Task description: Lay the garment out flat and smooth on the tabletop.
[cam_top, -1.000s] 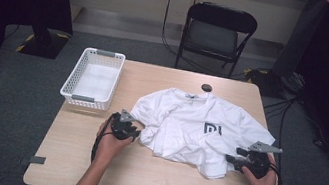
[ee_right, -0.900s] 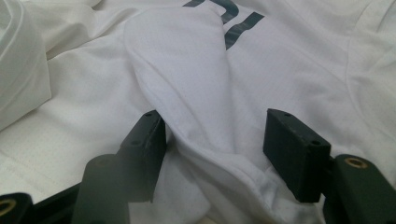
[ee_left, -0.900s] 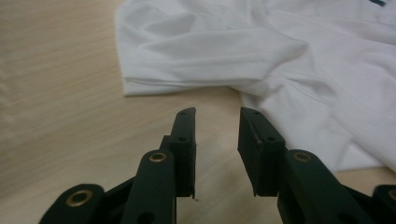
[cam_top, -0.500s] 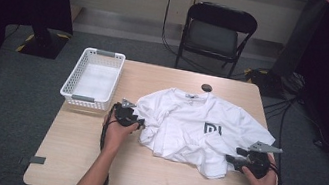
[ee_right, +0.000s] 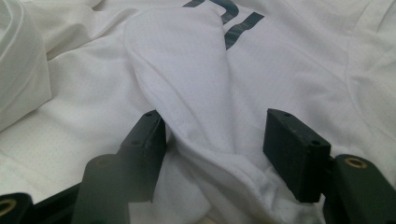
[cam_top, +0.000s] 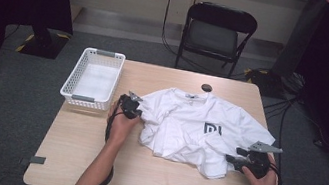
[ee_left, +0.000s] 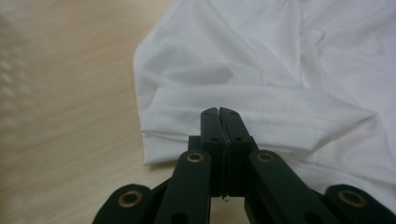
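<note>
A white T-shirt (cam_top: 180,136) with a dark logo (cam_top: 212,129) lies crumpled on the wooden table (cam_top: 162,183). My left gripper (cam_top: 138,108) is at the shirt's left sleeve. In the left gripper view its jaws (ee_left: 219,111) have just closed and stand together, tips over the sleeve hem (ee_left: 289,121), with no cloth visible between them. My right gripper (cam_top: 230,159) is at the shirt's lower right edge. Its jaws (ee_right: 217,116) stand apart around a raised fold of the shirt (ee_right: 187,70), and the pads do not press on it.
A white mesh basket (cam_top: 73,92) stands empty at the table's left, close to my left hand. A small black round object (cam_top: 207,87) lies near the far edge, above the collar. A black folding chair (cam_top: 218,30) stands beyond the table.
My left hand has moved away from the table's front edge up to the sleeve, and its jaws have closed. The right hand has not moved.
</note>
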Available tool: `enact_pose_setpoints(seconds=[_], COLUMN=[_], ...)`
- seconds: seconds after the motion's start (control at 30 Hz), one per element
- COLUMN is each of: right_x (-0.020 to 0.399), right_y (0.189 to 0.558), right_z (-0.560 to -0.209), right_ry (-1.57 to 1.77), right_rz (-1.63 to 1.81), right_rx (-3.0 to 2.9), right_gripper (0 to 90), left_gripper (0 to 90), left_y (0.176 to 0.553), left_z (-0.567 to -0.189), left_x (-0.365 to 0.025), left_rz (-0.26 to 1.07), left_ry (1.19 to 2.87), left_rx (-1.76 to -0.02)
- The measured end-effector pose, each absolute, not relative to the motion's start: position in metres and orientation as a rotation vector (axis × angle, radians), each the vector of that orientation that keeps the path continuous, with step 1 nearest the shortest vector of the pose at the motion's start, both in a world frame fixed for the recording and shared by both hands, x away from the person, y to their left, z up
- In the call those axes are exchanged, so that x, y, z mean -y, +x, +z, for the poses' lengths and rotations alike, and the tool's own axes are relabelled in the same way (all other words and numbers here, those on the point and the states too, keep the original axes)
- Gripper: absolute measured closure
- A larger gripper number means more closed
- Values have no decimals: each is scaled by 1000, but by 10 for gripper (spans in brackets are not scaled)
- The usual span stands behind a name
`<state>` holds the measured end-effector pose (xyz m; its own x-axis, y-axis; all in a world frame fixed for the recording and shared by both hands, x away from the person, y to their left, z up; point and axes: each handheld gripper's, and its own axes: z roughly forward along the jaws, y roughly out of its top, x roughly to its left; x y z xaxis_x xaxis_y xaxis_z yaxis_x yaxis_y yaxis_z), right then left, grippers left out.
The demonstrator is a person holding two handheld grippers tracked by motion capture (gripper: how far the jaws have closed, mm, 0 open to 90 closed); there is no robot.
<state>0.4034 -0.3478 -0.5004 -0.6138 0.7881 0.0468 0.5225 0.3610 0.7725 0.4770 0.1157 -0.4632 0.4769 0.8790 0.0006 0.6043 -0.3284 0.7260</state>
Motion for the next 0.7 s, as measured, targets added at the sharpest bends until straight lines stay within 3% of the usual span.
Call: enact_pose_setpoints(seconds=[0.3,0.57,0.63,0.7], right_x=[348,348,348,348], right_y=[403,404,404,404], right_z=[-500,-500,-500,-500], right_ry=[1156,1159,1158,1155], right_rz=[1120,1124,1124,1123], right_rx=[-2296,-2298,-2298,-2299], right_gripper=[384,384,385,384], left_gripper=[900,900,900,824], left_y=[487,496,497,496], left_z=[-414,-398,-398,-400], left_x=[-139,-166,-172,-178], left_rz=[657,711,786,809], left_ry=[2048,2047,2057,2016], left_rx=[-1197,-1233,-1242,-1271])
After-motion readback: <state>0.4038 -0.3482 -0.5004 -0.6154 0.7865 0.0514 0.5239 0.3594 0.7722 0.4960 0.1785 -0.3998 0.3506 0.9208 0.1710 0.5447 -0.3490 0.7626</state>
